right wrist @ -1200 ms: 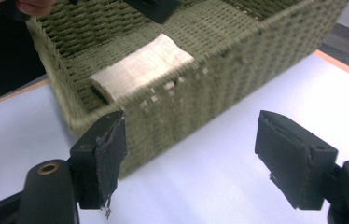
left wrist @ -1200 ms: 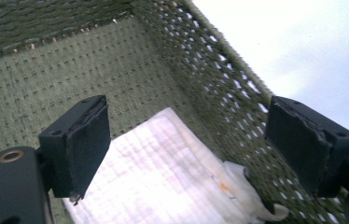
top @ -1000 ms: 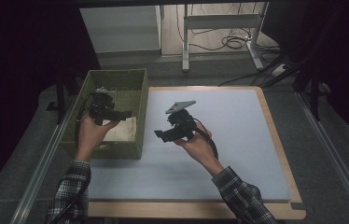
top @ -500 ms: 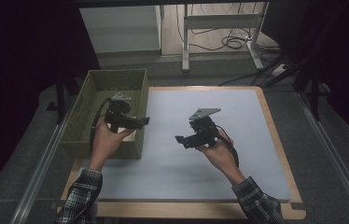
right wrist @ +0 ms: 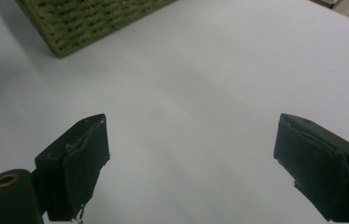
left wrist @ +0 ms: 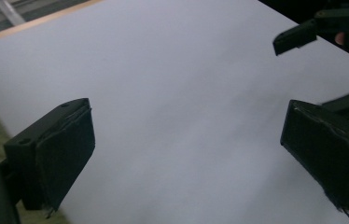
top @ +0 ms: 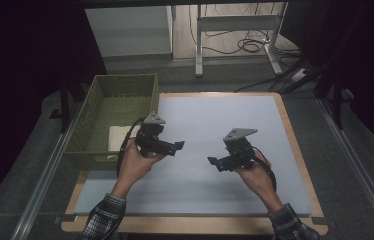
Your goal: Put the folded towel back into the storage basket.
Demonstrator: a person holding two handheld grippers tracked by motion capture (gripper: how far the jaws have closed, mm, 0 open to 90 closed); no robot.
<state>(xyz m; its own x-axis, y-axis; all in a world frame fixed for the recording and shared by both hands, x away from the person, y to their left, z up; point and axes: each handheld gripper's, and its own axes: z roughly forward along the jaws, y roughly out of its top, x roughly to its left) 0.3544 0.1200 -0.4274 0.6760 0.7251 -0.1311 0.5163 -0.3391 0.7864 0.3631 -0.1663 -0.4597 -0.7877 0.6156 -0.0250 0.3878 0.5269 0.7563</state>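
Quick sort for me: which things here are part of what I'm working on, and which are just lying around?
In the job:
- left gripper, open, nothing between the jaws
- right gripper, open, nothing between the jaws
- green woven basket
- white folded item inside the basket
- pale mat

Lying about:
- floor cables
- metal frame legs behind the table

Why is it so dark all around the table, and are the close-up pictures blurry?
High view: light falls on the pale mat and the green basket, while the room at the sides stays nearly black. Left gripper view: the mat looks soft and hazy, and the other gripper's jaws at the top right are blurred. Right gripper view: the basket's weave is fairly sharp; faint shadows cross the mat.
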